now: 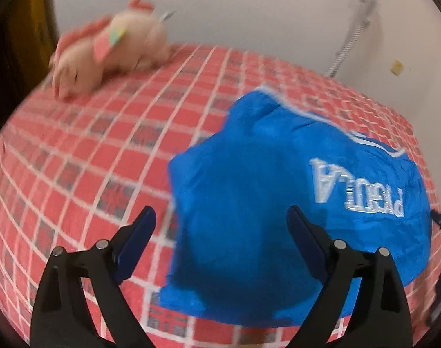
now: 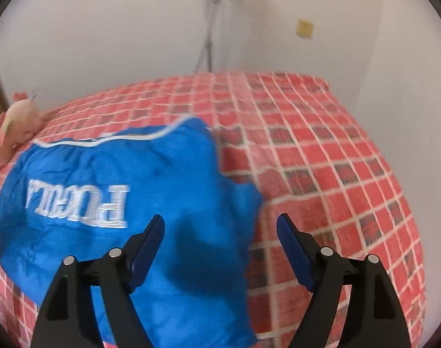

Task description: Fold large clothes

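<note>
Upside-down, white lettering (image 2: 78,204) on blue garment (image 2: 151,174)

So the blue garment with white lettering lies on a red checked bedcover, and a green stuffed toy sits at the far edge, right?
Not quite: the stuffed toy is pink, not green, as the left wrist view shows. The rest holds: the blue garment with white lettering lies on the red checked bedcover, and the toy sits at its far edge.

so the folded garment (image 1: 264,203) lies on the bed (image 1: 84,156), toward its near edge; plush toy (image 1: 110,49) sits on the bed too, well behind the garment and off to its left, by the far edge; wall (image 2: 104,29) stands behind the bed; a hose (image 2: 207,29) hangs on it, behind the garment
</note>
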